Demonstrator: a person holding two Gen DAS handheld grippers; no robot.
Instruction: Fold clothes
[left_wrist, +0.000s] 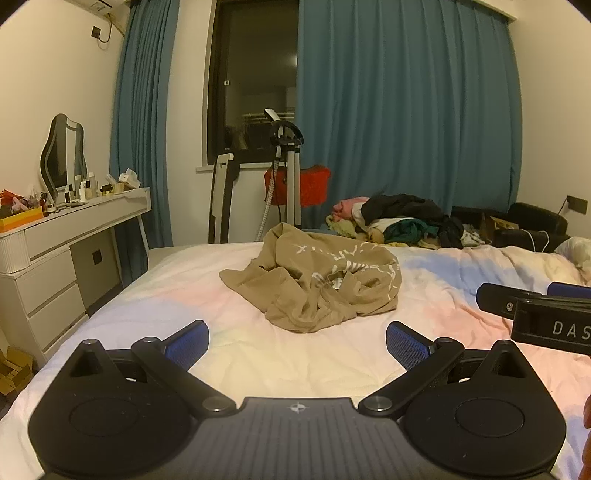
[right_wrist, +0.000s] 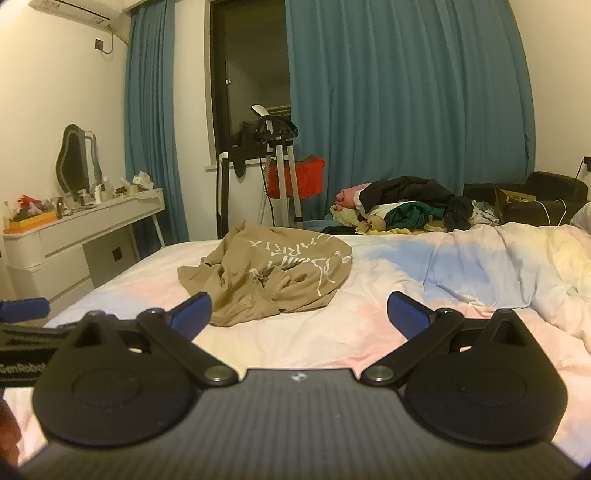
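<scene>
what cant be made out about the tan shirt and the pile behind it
- Tan shirt: crumpled in both views, so sleeves, collar and front or back stay hidden; white print folded, unreadable.
- Clothes pile: garments overlap, count unclear.
- Right gripper: cut off by left wrist view's edge.

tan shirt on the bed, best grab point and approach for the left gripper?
Probably the flat flap at the near-left corner of the tan shirt, approached low from the left. That edge lies thin on the bedspread, while the middle is a bunched mound. The left gripper is open, short of the cloth. The right gripper is open too.
</scene>
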